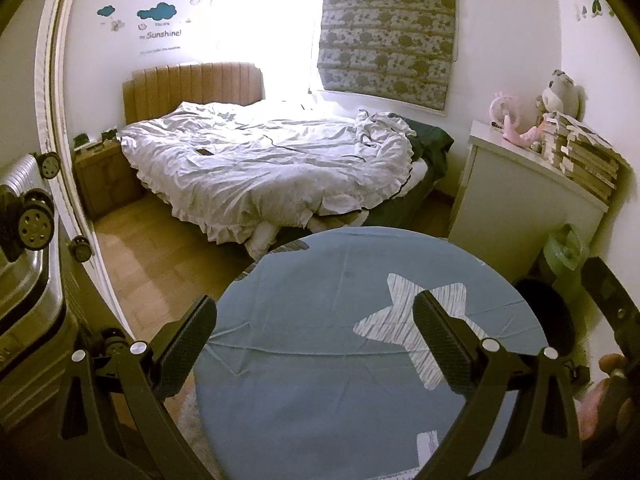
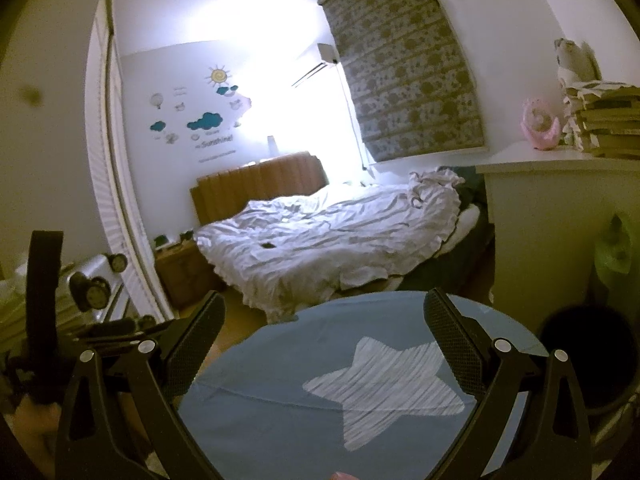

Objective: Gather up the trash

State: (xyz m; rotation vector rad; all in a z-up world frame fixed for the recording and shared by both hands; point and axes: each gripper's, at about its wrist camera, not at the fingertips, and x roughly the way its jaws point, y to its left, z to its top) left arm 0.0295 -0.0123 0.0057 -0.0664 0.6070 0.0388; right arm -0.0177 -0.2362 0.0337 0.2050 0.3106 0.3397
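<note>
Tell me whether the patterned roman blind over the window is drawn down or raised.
Partly raised: the patterned roman blind covers the window's right part, while bright daylight floods in beside and below it.

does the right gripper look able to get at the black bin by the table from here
Probably yes. The right gripper is open and holds nothing, and the black bin stands just right of the round table, its open top unobstructed.

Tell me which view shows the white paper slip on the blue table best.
Left wrist view: the white paper slip lies on the blue table near its bottom edge, partly behind the left gripper frame. The right wrist view shows the table but no slip.
</note>
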